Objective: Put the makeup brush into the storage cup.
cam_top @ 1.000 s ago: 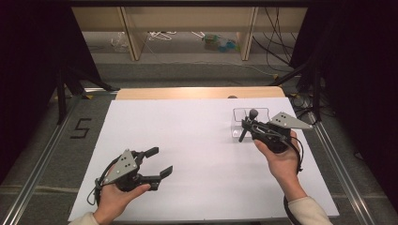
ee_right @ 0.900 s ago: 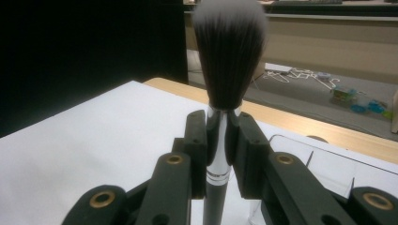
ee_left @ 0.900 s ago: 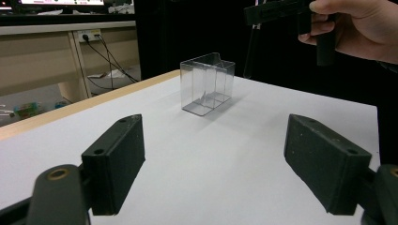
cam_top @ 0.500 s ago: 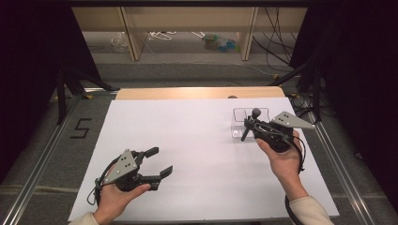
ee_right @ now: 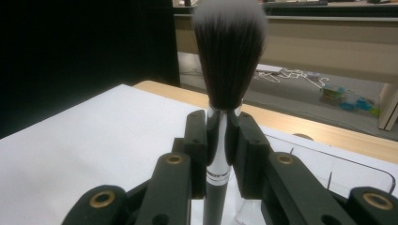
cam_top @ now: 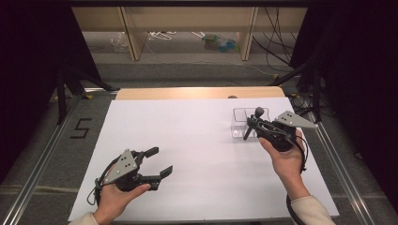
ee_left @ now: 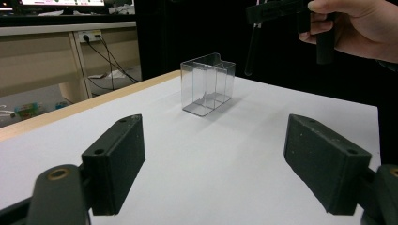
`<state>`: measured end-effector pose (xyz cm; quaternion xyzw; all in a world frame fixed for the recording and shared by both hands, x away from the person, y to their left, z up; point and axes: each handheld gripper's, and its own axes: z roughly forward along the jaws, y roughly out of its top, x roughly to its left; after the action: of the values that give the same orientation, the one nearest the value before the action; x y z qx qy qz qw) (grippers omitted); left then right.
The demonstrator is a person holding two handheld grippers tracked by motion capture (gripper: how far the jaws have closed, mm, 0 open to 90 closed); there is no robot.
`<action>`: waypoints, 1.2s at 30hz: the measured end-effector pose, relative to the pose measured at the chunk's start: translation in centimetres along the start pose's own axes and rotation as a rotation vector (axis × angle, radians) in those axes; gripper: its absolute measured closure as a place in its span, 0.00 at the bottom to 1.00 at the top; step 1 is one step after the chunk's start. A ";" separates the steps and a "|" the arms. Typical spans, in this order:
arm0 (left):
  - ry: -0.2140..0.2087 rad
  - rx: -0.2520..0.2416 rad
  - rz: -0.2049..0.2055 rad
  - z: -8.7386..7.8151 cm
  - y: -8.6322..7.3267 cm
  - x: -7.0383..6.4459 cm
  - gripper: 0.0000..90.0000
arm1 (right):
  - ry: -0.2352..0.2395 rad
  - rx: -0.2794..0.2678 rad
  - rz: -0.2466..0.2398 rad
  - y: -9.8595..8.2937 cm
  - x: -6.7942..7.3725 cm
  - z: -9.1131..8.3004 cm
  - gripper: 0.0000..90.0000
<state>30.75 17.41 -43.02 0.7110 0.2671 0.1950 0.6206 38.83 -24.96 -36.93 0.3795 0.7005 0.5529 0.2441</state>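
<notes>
Brush (ee_right: 228, 56) in right claw (cam_top: 252, 123) has edged nearer the clear box (cam_top: 244, 123).

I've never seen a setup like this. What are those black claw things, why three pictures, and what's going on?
A person holds a two-jaw grasping tool in each hand at a white table. One picture looks down from above; the other two come from cameras riding on each tool, looking along its jaws. The left tool sits open, holding nothing, low over the table. The right tool is shut on a makeup brush, bristles up, its handle hanging above a clear plastic organizer with upright dividers that stands on the table.
</notes>
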 end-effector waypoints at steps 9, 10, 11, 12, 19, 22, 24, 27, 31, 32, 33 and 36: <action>0.001 0.000 -0.001 0.0 0.0 0.0 0.23 | -0.012 -0.011 0.001 -0.1 -0.6 -0.1 0.86; 0.001 0.000 -0.001 0.0 0.0 0.0 0.23 | -0.011 -0.008 0.011 -0.1 -0.6 -0.2 0.86; 0.001 0.001 0.000 0.0 0.0 0.0 0.23 | -0.018 -0.011 0.013 -0.1 -0.6 -0.2 0.86; 0.000 0.001 0.001 0.0 0.0 0.0 0.23 | -0.021 -0.016 0.011 -0.1 -0.6 -0.2 0.86; 0.000 0.001 0.002 0.0 0.0 0.0 0.23 | -0.026 0.003 0.010 -0.1 -0.8 -0.3 0.86; 0.000 0.001 0.001 0.0 0.0 0.0 0.23 | -0.024 -0.006 0.017 -0.1 -0.8 -0.3 0.86; 0.001 0.003 0.002 0.0 0.0 0.0 0.23 | -0.028 -0.010 0.012 -0.1 -0.9 -0.3 0.86; 0.001 0.001 0.003 0.0 0.0 0.0 0.23 | -0.030 -0.002 0.011 -0.1 -0.9 -0.4 0.86; 0.000 0.002 0.006 0.0 0.0 0.0 0.23 | -0.033 -0.007 0.011 -0.2 -1.0 -0.4 0.86; -0.003 0.003 0.015 0.0 0.0 0.1 0.23 | -0.032 -0.009 0.012 -0.2 -1.0 -0.4 0.86; -0.002 0.002 0.014 0.0 0.0 0.0 0.23 | -0.033 -0.008 0.011 -0.2 -1.0 -0.4 0.86; 0.000 0.000 0.004 0.0 0.0 0.0 0.23 | -0.035 -0.011 0.023 -0.2 -1.1 -0.4 0.86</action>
<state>30.76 17.43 -43.00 0.7116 0.2659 0.1962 0.6200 39.11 -26.06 -37.11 0.3958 0.6885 0.5531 0.2518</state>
